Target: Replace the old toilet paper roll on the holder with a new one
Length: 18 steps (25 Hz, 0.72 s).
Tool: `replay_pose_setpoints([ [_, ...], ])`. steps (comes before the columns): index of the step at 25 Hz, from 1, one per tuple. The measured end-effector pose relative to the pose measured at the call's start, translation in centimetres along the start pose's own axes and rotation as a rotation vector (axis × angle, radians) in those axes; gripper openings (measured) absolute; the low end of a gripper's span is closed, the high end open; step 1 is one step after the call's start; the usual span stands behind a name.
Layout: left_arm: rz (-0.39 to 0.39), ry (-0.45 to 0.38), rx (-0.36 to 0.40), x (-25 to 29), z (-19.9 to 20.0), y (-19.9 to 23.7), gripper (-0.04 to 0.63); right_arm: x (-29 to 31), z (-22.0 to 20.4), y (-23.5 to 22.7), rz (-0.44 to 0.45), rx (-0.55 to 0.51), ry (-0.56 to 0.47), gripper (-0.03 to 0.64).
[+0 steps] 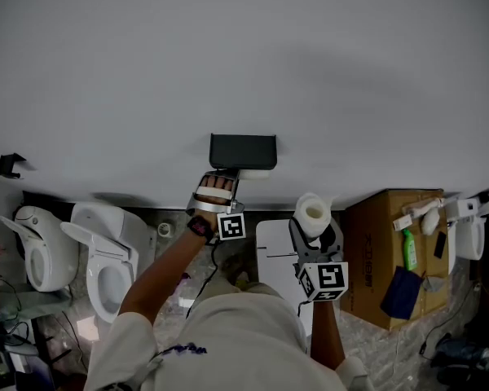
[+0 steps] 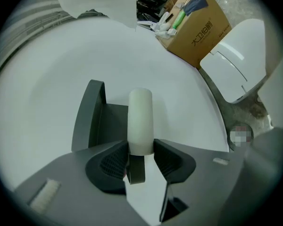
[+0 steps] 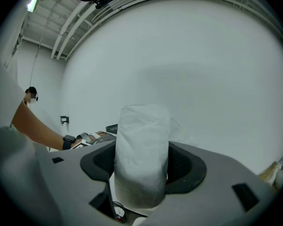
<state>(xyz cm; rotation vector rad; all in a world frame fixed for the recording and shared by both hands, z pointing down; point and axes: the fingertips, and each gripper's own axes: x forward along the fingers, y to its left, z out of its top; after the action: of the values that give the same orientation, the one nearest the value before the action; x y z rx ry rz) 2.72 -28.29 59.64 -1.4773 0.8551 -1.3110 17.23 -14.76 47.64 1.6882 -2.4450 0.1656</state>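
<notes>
Left tool up at dark wall holder, pads pinching old roll, a thin cream tube against holder. Right tool clamped on new toilet paper roll, white, upright, held off to holder's right in head view. Cardboard box carries blue Chinese print; I can't read characters reliably.

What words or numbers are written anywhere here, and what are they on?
"大卫", then two more characters too blurred to be sure of: on the side of the cardboard box.
Label of the green bottle: too small to read.
Marker cubes: only black-and-white square patterns, no words.
</notes>
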Motion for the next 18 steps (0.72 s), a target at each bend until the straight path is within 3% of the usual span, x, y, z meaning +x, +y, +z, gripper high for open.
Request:
replay_pose_setpoints([
  [18, 0.029, 0.022, -0.019, 0.5, 0.1, 0.4, 0.158, 1.5, 0.1, -0.6, 0.028, -0.006, 0.003, 0.29],
])
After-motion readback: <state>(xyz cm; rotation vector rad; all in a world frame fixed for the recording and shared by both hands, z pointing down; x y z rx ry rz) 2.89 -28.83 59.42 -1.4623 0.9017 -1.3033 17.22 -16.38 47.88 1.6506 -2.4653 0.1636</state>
